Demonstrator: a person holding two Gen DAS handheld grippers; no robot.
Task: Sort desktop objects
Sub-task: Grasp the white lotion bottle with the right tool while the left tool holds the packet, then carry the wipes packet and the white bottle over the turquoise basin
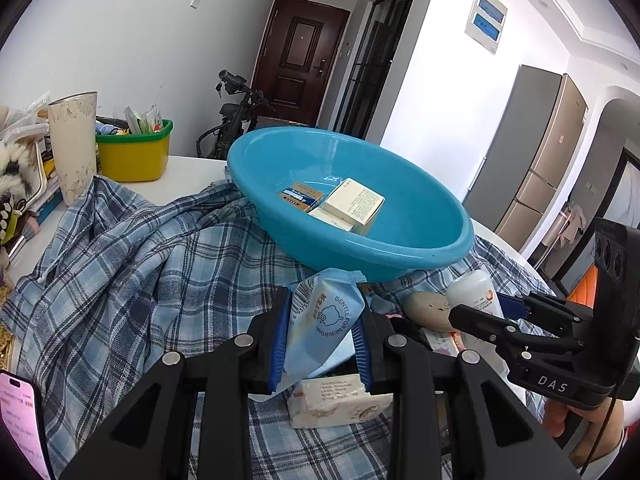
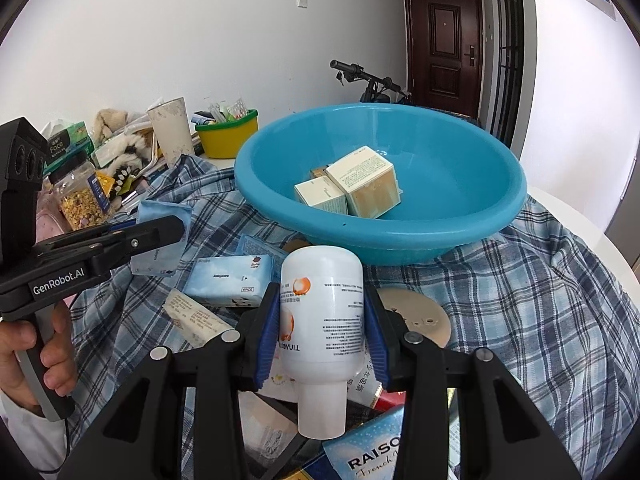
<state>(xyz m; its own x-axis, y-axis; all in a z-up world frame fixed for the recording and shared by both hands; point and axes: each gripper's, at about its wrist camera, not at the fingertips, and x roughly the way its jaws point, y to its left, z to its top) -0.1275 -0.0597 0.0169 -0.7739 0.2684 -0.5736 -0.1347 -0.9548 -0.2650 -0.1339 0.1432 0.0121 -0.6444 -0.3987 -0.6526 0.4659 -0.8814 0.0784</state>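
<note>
A blue plastic basin (image 1: 400, 252) (image 2: 460, 232) sits on a plaid cloth and holds several small boxes (image 1: 354, 202) (image 2: 362, 188). My left gripper (image 1: 322, 320) is shut on a light blue wipes packet (image 1: 324, 328) and holds it above the cloth, just in front of the basin; it shows at the left of the right wrist view (image 2: 160, 236). My right gripper (image 2: 322, 312) is shut on a white bottle (image 2: 322, 320), held cap toward the camera in front of the basin. The bottle also shows in the left wrist view (image 1: 474, 292).
Loose items lie on the plaid cloth (image 1: 140, 264): a tissue pack (image 2: 228, 282), a cream packet (image 1: 340, 400), a round beige disc (image 2: 420, 316), a blue RAISO pack (image 2: 368, 456). At the back stand a yellow-green bin (image 1: 134, 154), a tall cup (image 1: 74, 144), a snack jar (image 2: 82, 196). A phone (image 1: 20, 420) lies at left.
</note>
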